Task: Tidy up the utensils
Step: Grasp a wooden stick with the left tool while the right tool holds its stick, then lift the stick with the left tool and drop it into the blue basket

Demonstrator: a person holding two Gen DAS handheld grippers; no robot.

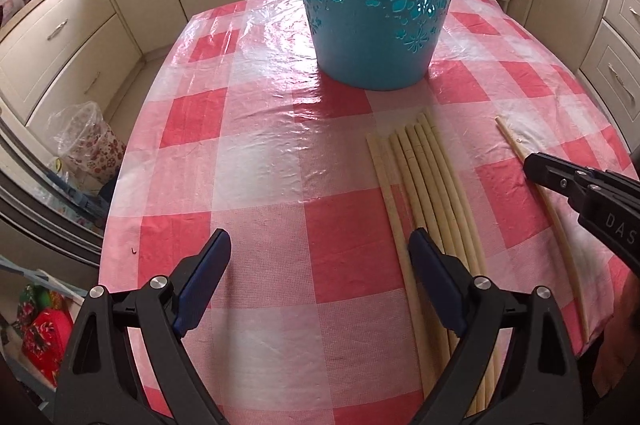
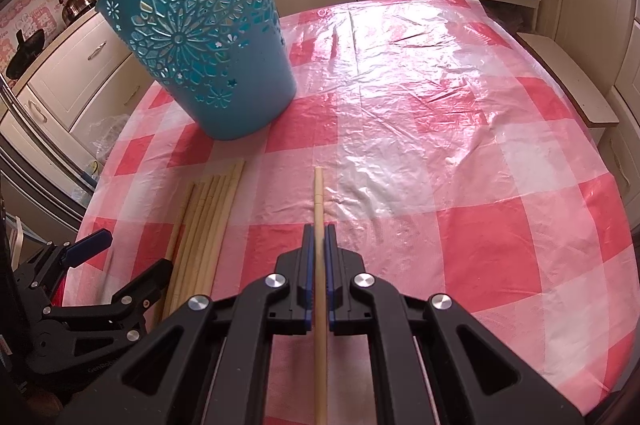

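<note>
One chopstick (image 2: 319,201) is clenched in the right gripper (image 2: 319,231) low over the bench (image 2: 440,165), apart from the bundle (image 2: 208,221); left gripper (image 1: 320,245) released. Gripped off-centre, it could pivot and miss the bucket (image 2: 200,57).

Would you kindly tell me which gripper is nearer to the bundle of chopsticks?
Left. The left gripper stands open with one jaw right over the bundle of chopsticks; the right gripper sits off to the side, shut on a single chopstick.

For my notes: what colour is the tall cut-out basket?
Turquoise blue basket, clearest in the right wrist view.
</note>
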